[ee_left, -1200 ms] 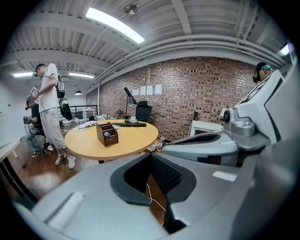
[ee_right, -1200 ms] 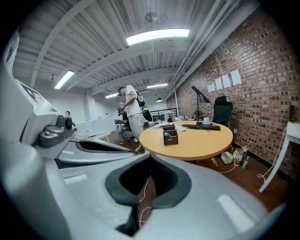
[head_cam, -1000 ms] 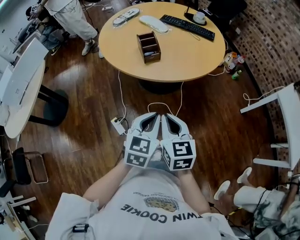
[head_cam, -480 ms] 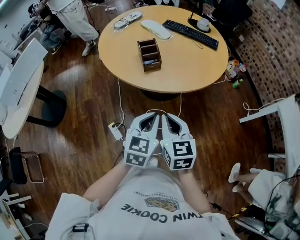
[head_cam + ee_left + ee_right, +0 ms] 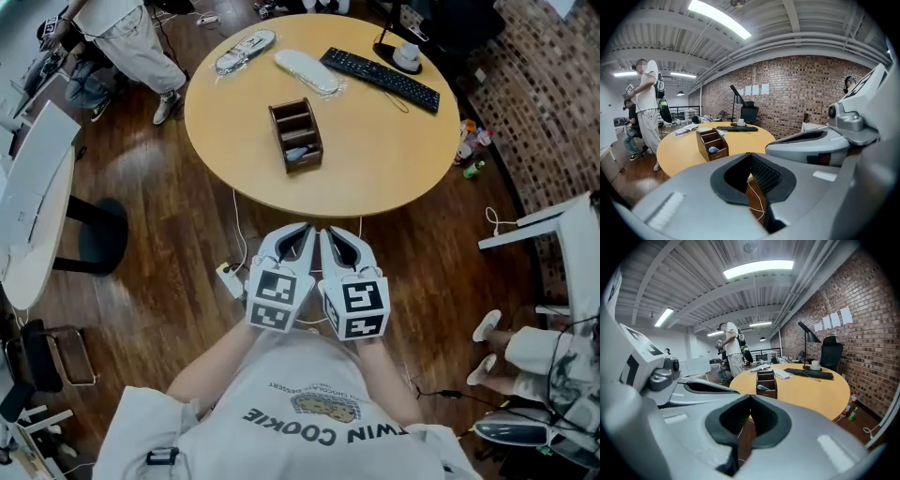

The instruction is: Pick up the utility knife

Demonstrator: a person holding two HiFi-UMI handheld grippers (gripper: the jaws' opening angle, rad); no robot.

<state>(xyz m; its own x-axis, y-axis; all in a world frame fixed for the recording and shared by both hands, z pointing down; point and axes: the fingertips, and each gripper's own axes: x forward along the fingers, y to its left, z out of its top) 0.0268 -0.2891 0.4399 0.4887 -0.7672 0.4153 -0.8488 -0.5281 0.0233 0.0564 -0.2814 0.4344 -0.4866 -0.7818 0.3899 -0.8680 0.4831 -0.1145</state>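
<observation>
Left hand-held gripper (image 5: 298, 234) and right hand-held gripper (image 5: 336, 234) draw nearer the round tan wooden counter (image 5: 375, 141)

Side by side above the dark wooden floor (image 5: 169, 244), both have advanced. The counter's near edge, well apart from their tips a second ago, now lies just ahead of them. Each is clenched on nothing. A pale blue-grey handle, apparently the utility knife (image 5: 296, 153), lies untouched in the nearest compartment of the brown wooden organiser (image 5: 315, 127). The organiser stands just left of the counter's middle, as before.
</observation>
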